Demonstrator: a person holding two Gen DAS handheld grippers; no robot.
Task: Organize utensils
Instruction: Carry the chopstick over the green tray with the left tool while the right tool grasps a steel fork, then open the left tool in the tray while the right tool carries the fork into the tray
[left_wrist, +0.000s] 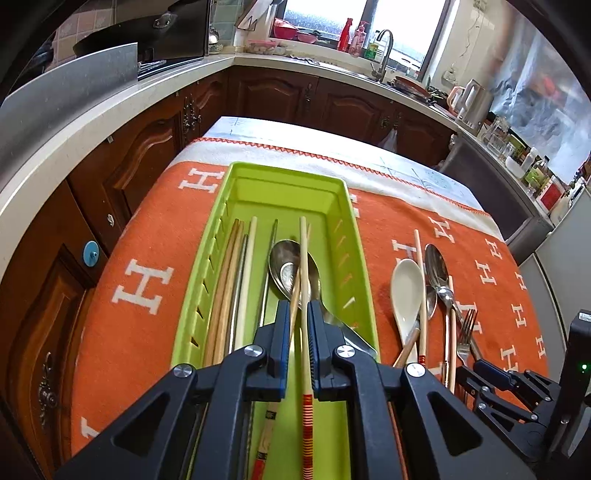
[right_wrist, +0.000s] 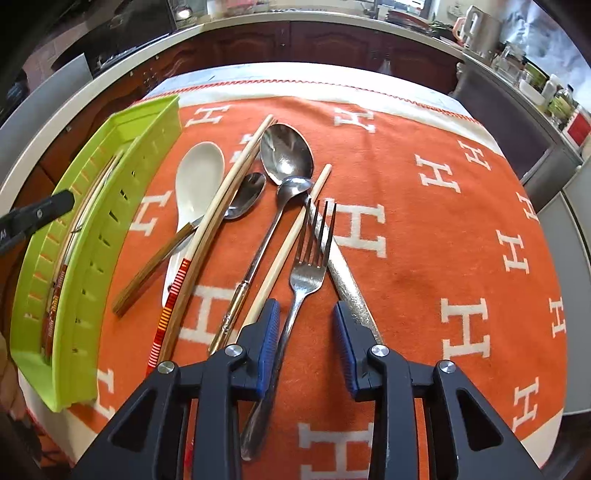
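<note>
pinching two chopsticks (left_wrist: 301, 295), left gripper (left_wrist: 298, 314) nearly closed; right gripper (right_wrist: 306, 317) part-open, straddling fork (right_wrist: 306, 266).

The tray (left_wrist: 343, 236) sits on the desk (right_wrist: 424, 258), left of the loose utensils. Chopsticks (left_wrist: 225, 280) and a spoon (left_wrist: 291, 266) lie inside the tray. The fork (right_wrist: 308, 266) lies on the desk, right of the ladle spoon (right_wrist: 197, 177).

a table under an orange blanket (right_wrist: 424, 266) with white h letters carries a green tray (left_wrist: 347, 236) on the left, and beside it loose cutlery: a white spoon (right_wrist: 197, 177), steel spoons (right_wrist: 286, 153), chopsticks (right_wrist: 236, 173), a fork (right_wrist: 308, 266).
</note>
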